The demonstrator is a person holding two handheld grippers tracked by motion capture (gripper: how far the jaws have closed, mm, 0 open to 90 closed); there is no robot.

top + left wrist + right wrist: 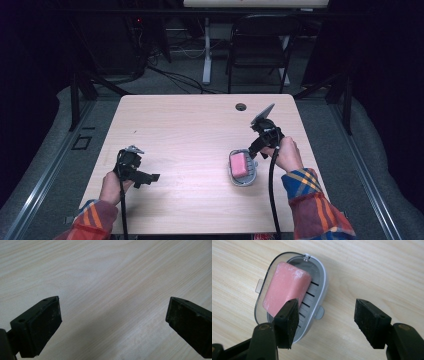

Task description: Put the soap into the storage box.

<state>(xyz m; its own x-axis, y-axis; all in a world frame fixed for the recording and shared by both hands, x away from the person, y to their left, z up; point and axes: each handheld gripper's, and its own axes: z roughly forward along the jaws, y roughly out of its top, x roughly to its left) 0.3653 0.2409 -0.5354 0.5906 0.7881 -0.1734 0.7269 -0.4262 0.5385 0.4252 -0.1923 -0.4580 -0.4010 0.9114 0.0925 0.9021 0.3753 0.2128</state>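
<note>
R claw (327, 323) jaw hides pink soap (285, 291) corner, dish (323, 277) partly.

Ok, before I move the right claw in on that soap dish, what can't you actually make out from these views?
- Soap dish: in the right gripper view, a finger of the right claw covers its near corner.
- Pink soap: its underside is hidden, so I cannot tell whether it sits flat on the slats.
- High view: the dish is too small to show slats or tabs.
- Left claw: its fingers are cut off by the bottom edge.
</note>
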